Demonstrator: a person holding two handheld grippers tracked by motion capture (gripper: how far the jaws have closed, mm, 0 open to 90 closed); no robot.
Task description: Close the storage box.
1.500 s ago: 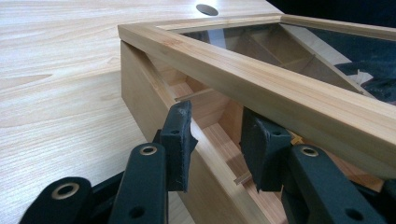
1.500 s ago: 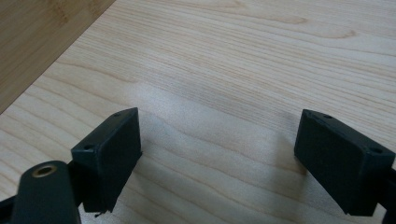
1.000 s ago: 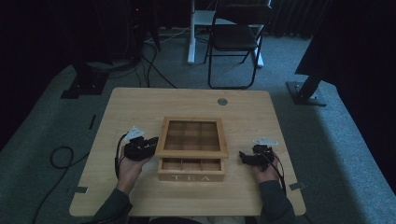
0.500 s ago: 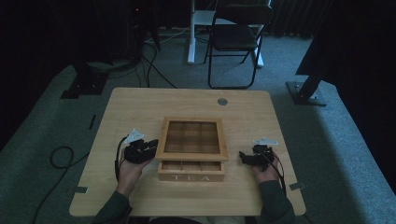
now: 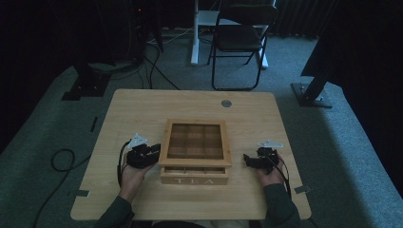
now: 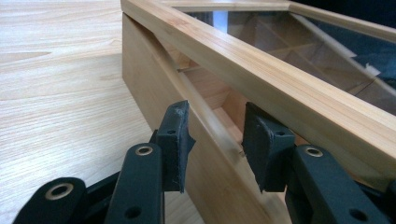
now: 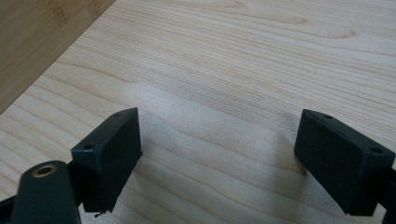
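A wooden tea box with "TEA" on its front stands mid-table, and its glass-paned lid sits a little raised over the base. My left gripper is at the box's left side, held in a hand. In the left gripper view the gripper is open with its jaws astride the box's side wall, just under the lid frame. My right gripper rests to the right of the box, apart from it. It is wide open over bare table.
The light wooden table has a round grey grommet near its far edge. Behind it stand a folding chair and dark stand bases on carpet. A black cable loops on the floor at left.
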